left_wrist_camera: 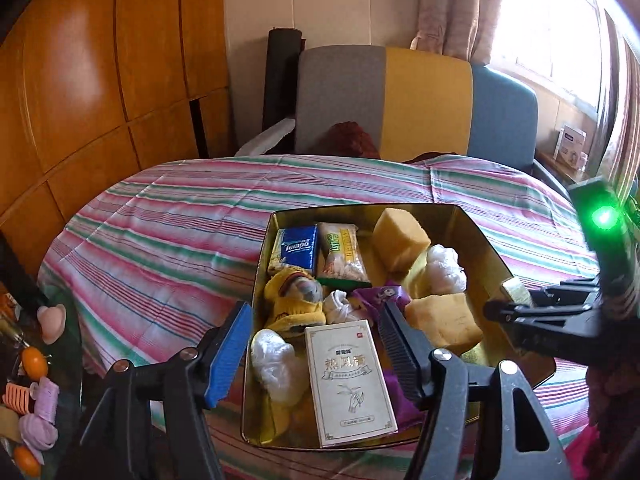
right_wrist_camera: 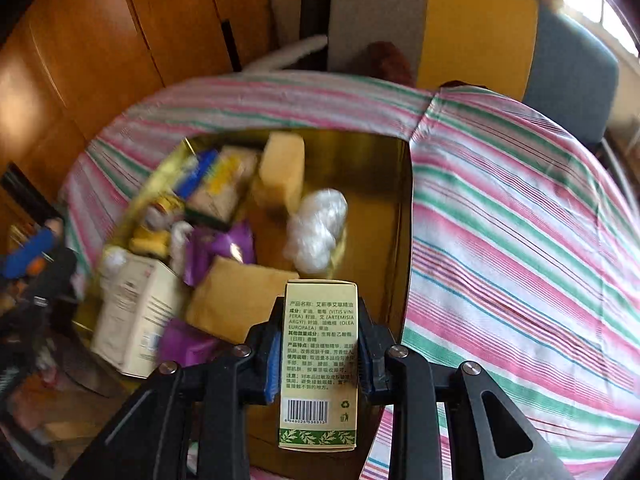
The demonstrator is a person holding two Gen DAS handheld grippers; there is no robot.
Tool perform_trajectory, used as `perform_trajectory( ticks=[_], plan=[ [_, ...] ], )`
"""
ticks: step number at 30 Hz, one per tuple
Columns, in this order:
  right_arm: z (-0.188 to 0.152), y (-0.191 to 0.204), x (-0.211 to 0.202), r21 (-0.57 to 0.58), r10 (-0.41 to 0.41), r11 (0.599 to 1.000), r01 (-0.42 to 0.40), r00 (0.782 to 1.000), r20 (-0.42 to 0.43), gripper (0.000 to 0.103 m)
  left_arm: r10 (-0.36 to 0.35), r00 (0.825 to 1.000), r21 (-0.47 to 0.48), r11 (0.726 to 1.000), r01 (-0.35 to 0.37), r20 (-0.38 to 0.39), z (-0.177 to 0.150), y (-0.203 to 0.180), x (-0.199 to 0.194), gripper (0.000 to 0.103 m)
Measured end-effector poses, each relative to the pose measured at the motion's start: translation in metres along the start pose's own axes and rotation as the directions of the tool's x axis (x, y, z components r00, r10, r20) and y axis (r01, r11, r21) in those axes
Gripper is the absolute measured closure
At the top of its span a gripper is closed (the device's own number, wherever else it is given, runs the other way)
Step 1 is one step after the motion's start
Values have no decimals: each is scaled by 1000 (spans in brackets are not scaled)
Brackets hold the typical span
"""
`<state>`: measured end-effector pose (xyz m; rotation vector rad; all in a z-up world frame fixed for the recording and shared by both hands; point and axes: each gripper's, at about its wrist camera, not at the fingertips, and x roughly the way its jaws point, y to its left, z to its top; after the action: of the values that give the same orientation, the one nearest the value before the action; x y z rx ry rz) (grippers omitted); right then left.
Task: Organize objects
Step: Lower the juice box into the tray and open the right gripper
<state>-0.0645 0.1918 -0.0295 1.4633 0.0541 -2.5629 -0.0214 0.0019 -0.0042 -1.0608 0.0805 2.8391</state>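
Note:
A gold tin point(left_wrist_camera: 472, 232) on the striped cloth holds a white carton point(left_wrist_camera: 348, 384), a Tempo tissue pack point(left_wrist_camera: 297, 246), yellow sponges point(left_wrist_camera: 400, 240), a purple packet point(left_wrist_camera: 384, 296), a yellow plush toy point(left_wrist_camera: 294, 296) and white plastic wads. My left gripper point(left_wrist_camera: 312, 348) hovers open over the tin's near end. The white carton lies flat between and below its fingers, with the pads off it. My right gripper point(right_wrist_camera: 320, 312) is shut on a pale green box point(right_wrist_camera: 318, 360) with a barcode, held above the tin's point(right_wrist_camera: 372, 200) near right corner. It also shows in the left wrist view, as the right gripper point(left_wrist_camera: 500, 312).
The striped cloth point(left_wrist_camera: 160, 220) covers a round table. A grey, yellow and blue chair point(left_wrist_camera: 420, 100) stands behind it, with a wooden cabinet point(left_wrist_camera: 80, 80) to the left. Hair clips and small oranges point(left_wrist_camera: 34, 362) lie on a surface at the near left.

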Motion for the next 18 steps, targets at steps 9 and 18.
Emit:
perform_trajectory(
  ticks=[9, 18],
  plan=[
    [-17, -2, 15, -5, -76, 997, 76, 997, -34, 70, 75, 996, -21, 997, -75, 39, 1, -2, -11, 30],
    [-26, 2, -21, 73, -68, 996, 58, 987, 144, 37, 102, 994, -40, 994, -101, 28, -7, 2, -20, 30]
  ],
)
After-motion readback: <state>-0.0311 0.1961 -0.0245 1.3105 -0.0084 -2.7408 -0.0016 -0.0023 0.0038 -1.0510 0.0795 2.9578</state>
